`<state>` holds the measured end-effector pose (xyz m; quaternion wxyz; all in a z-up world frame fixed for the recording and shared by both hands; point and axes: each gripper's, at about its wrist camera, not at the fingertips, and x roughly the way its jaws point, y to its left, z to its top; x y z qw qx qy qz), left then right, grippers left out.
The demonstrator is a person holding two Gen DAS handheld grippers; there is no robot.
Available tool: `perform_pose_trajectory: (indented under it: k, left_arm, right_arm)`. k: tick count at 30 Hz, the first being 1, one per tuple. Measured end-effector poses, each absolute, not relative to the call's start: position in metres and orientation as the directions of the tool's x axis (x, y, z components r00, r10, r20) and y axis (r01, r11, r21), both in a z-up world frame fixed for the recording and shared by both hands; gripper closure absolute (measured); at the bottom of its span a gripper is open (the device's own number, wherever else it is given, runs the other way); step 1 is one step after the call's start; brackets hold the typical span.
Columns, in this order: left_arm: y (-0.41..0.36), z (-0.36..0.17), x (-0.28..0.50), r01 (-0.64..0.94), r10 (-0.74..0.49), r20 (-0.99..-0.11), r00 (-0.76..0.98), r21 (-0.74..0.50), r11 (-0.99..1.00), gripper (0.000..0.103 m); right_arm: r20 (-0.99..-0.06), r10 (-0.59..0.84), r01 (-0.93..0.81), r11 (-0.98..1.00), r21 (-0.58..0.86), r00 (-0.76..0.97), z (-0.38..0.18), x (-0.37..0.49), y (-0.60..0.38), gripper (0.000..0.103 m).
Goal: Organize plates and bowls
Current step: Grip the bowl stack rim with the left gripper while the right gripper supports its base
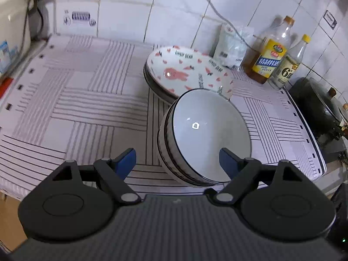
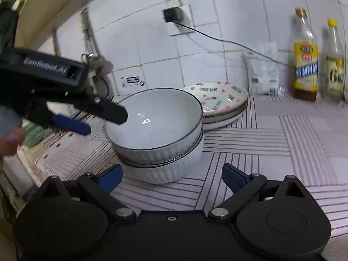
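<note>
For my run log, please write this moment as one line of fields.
left gripper: open, empty | right gripper: open, empty | bowl stack: nested on cloth, slightly askew | plate stack: behind bowls

Stacked bowls (image 2: 156,130) sitting mid-frame, plates (image 2: 221,104) touching behind, left gripper (image 2: 104,119) reaching in from left, right gripper (image 2: 171,178) gaping below.

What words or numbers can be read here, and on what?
"GenRobot.AI": side of the left gripper.
"LOVELY BEAR": rim of the top plate.
A large "6": clear bottle.
Yellow-label bottle, white bag, wall sticker: print too small to read.
</note>
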<state>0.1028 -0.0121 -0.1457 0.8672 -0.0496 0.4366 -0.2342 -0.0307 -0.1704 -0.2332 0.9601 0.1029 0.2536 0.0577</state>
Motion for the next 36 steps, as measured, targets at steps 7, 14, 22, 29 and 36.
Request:
perform_pose_trajectory:
  k: [7,14,22,29,36]
  left_arm:
    - [-0.01,-0.174,0.12,0.314,-0.464,-0.754,0.465,-0.35,0.883,0.021]
    - [-0.005,-0.191,0.134,0.283,-0.504,-0.75,0.429,-0.418,0.863,0.057]
    - [-0.002,-0.199,0.134,0.292,-0.563,-0.703,0.435,-0.482,0.826,0.063]
    - [0.002,-0.211,0.14,0.22,-0.605,-0.681,0.413,-0.57,0.792,0.058]
    - [0.001,-0.211,0.136,0.243,-0.606,-0.672,0.425,-0.56,0.792,0.059]
  right_arm:
    - [-0.5,0.203,-0.109,0.971,0.212,0.842,-0.25,-0.007,-0.159,0.003]
    - [-0.5,0.198,-0.143,0.979,0.147,0.843,-0.263,0.01,-0.146,0.001]
    - [-0.461,0.175,-0.146,0.984,0.098,0.87,-0.268,0.019,-0.139,0.0]
    - [-0.445,0.193,-0.162,0.981,0.107,0.874,-0.273,0.022,-0.142,0.0]
    - [-0.463,0.198,-0.168,0.98,0.106,0.864,-0.273,0.028,-0.141,0.0]
